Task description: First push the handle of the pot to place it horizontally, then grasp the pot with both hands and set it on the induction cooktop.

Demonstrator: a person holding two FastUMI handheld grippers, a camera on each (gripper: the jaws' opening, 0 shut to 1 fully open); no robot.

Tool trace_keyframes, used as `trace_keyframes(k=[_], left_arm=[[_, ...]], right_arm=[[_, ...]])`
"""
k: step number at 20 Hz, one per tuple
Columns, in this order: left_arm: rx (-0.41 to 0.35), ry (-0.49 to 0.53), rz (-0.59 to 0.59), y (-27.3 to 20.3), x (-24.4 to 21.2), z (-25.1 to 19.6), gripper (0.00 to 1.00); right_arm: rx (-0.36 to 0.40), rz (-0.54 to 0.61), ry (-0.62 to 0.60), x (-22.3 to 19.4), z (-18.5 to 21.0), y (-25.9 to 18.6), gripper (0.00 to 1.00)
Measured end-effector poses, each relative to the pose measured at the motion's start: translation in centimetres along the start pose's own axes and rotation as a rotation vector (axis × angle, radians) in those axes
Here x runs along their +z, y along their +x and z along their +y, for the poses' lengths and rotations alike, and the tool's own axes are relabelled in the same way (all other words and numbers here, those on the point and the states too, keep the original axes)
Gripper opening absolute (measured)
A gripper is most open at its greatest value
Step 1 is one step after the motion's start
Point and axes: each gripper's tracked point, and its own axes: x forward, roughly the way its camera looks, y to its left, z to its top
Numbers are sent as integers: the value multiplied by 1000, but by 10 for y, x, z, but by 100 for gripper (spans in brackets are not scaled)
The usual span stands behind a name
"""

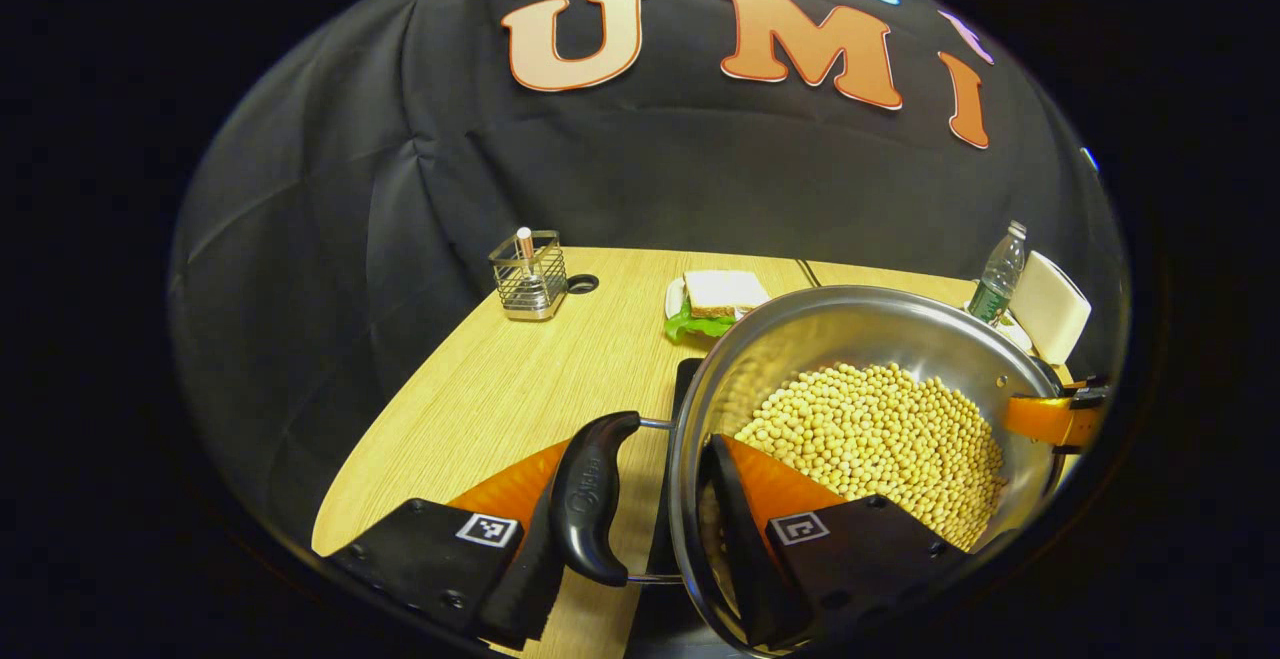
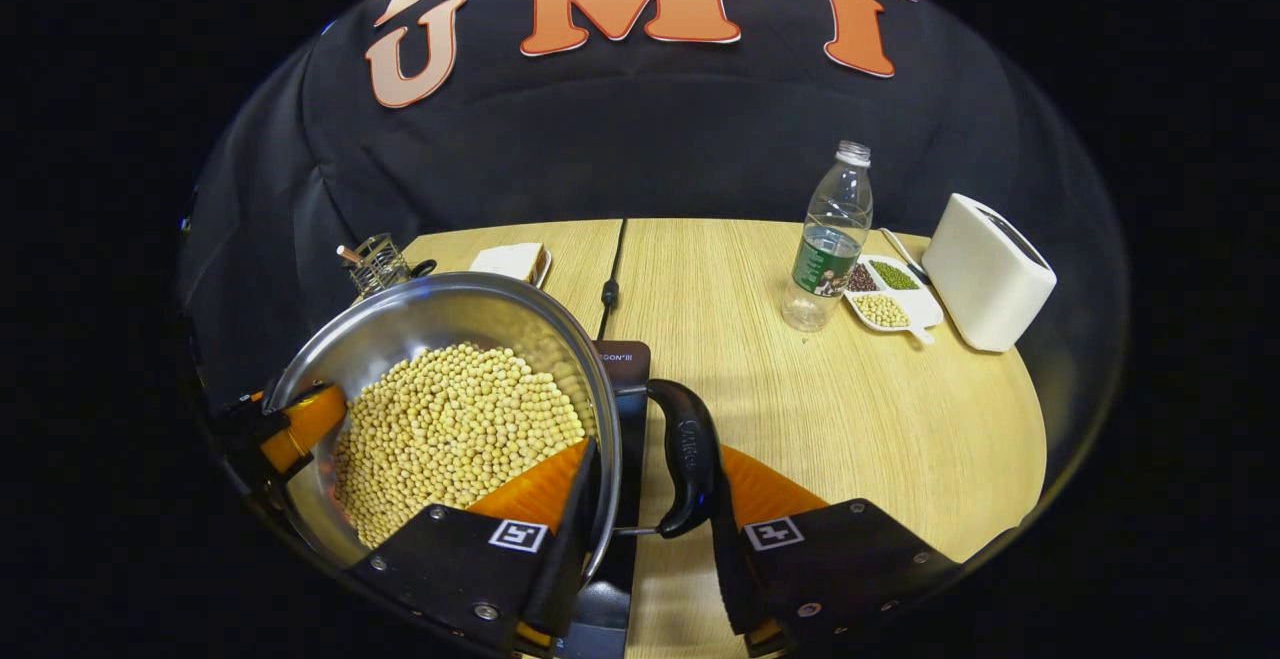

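Note:
A steel pot point(image 1: 850, 329) point(image 2: 430, 314) full of soybeans point(image 1: 880, 429) point(image 2: 450, 419) sits tilted over the black induction cooktop point(image 1: 688, 379) point(image 2: 625, 369); whether it rests on it I cannot tell. My left gripper point(image 1: 638, 454) is shut on the pot's left side, one finger outside the black loop handle point(image 1: 590, 494) and the other inside the wall. My right gripper point(image 2: 655, 449) grips the opposite side the same way, around the other black handle point(image 2: 690, 459). Each gripper also appears at the pot's far rim in the other's view.
On the wooden table point(image 2: 800, 419) stand a water bottle point(image 2: 830, 239) point(image 1: 998, 274), a white toaster point(image 2: 985, 269) point(image 1: 1050, 304), a divided dish of beans point(image 2: 885, 299), a wire holder point(image 1: 528, 277) point(image 2: 378, 261) and a sandwich on a plate point(image 1: 720, 294) point(image 2: 510, 261). A cable point(image 2: 608, 289) runs back from the cooktop.

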Motion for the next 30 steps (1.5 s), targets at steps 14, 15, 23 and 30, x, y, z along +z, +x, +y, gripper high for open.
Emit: trace_keyframes(k=[14,15,23,30], left_arm=[[121,41,-84,-28,27,23,87],[144,45,-109,-37,38,27,87],[193,34,-388,-156,127,3,87],[89,-57,-665,-303,208,-34,94]], right_arm=[[92,-98,78,31,-15,-28,79],[98,-126,77,36,-19,-40,80],[98,-445,37,96,-72,-163,85],[51,-724,-34,143,-109,-278,94]])
